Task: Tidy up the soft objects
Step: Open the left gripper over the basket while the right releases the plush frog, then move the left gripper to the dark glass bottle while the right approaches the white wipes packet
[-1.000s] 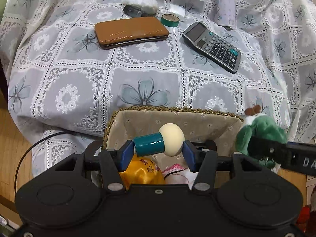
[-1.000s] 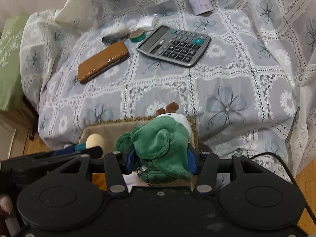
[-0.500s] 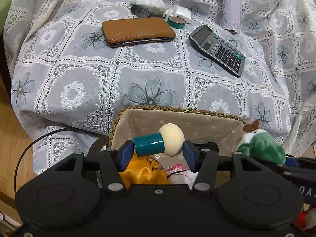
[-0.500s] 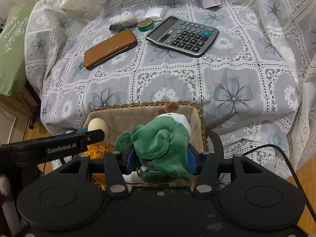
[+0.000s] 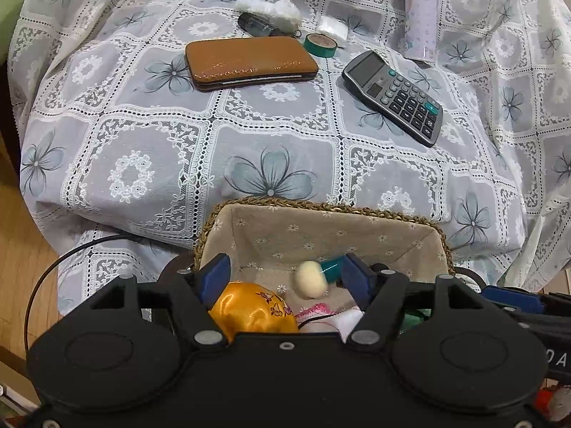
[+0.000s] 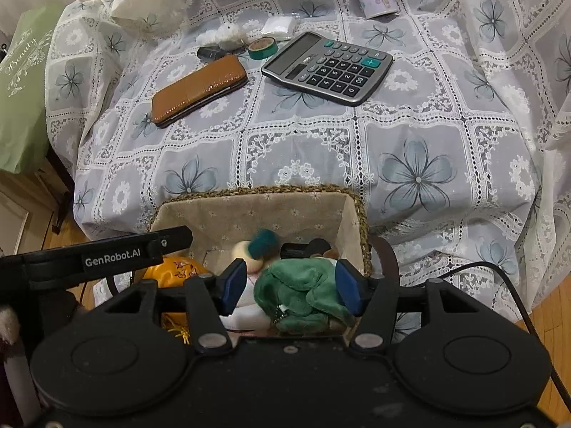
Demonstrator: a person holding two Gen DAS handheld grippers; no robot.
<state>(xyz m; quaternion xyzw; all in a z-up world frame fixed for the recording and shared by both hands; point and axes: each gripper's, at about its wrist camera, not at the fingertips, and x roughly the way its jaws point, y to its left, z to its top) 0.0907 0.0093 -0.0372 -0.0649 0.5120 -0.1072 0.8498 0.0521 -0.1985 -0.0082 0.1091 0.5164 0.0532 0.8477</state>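
- Left gripper [image 5: 283, 278] has just opened its jaws, so the mushroom toy [image 5: 314, 277] drops free into the basket [image 5: 321, 208].
- Right gripper [image 6: 291, 287] jaws, also just opening, stand loose around the green plush [image 6: 303, 292], low in the basket for release.

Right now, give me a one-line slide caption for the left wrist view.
Left gripper, jaws just opened, releases the cream-and-teal mushroom toy into the fabric-lined woven basket.
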